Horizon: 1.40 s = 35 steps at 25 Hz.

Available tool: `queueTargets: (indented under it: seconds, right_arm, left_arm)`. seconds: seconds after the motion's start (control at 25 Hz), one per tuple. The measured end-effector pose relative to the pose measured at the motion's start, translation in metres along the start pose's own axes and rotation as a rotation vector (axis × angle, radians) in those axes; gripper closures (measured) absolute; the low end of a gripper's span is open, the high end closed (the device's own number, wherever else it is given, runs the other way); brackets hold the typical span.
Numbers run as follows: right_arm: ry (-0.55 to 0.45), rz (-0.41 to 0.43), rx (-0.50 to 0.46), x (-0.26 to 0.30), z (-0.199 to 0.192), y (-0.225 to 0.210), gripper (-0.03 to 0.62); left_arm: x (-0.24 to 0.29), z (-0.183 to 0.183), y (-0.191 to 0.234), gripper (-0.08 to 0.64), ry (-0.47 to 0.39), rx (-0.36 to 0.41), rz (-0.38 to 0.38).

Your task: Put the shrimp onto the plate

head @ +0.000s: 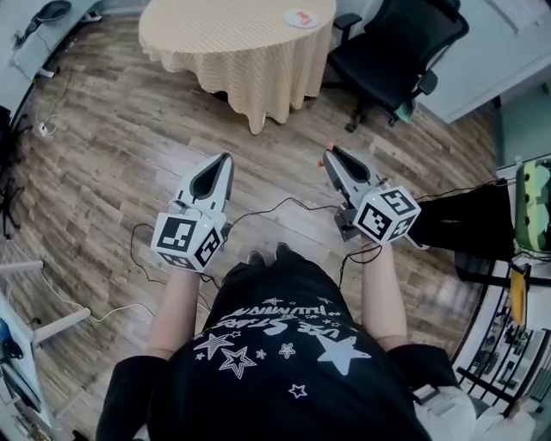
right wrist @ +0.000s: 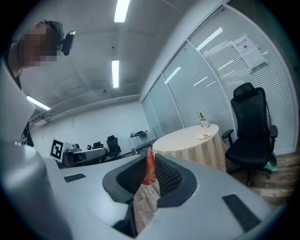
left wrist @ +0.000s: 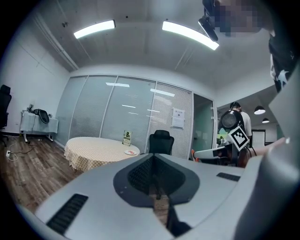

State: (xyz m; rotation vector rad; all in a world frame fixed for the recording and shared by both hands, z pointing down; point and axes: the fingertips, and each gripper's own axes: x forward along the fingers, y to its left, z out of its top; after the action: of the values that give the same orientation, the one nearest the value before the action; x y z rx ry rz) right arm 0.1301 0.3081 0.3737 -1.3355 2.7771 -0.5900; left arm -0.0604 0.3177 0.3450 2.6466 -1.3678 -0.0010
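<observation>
An orange shrimp (right wrist: 149, 168) is pinched between the tips of my right gripper (right wrist: 149, 158), which is shut on it; in the head view the shrimp (head: 326, 160) shows as an orange bit at the tip of this gripper (head: 330, 156). My left gripper (left wrist: 153, 157) has its jaws together with nothing in them, and in the head view it (head: 223, 159) is held level with the right one. Both are held in the air over the wood floor, well short of the table. The small white plate (head: 300, 18) lies on the round table (head: 232, 39) ahead, also visible as the plate (right wrist: 203, 136).
The table with a checked beige cloth (left wrist: 96, 150) carries a small sign card (left wrist: 126, 137). A black office chair (head: 396, 47) stands to its right. Cables (head: 284, 207) trail over the floor. Shelving (head: 516, 310) sits at the right, a desk (head: 43, 30) at the far left.
</observation>
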Motion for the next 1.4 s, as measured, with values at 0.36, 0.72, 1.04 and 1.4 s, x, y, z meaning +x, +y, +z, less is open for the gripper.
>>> queueTargets:
  seconds: [0.36, 0.72, 1.04, 1.4]
  right_arm:
    - [0.004, 0.022, -0.011, 0.004, -0.005, 0.026, 0.528]
    - [-0.021, 0.014, -0.007, -0.001, -0.003, 0.04, 0.528]
    - [-0.024, 0.011, 0.03, 0.014, -0.003, 0.027, 0.528]
    - [-0.006, 0.061, 0.028, 0.074, 0.002, 0.021, 0.528]
  left_arm:
    - [-0.026, -0.004, 0.009, 0.551, -0.002, 0.009, 0.014]
    - [-0.038, -0.004, 0.015, 0.551, -0.041, -0.047, -0.017]
    - [-0.034, -0.001, 0.03, 0.551, -0.034, -0.04, 0.0]
    - [-0.014, 0.002, 0.072, 0.551, -0.007, 0.011, 0.042]
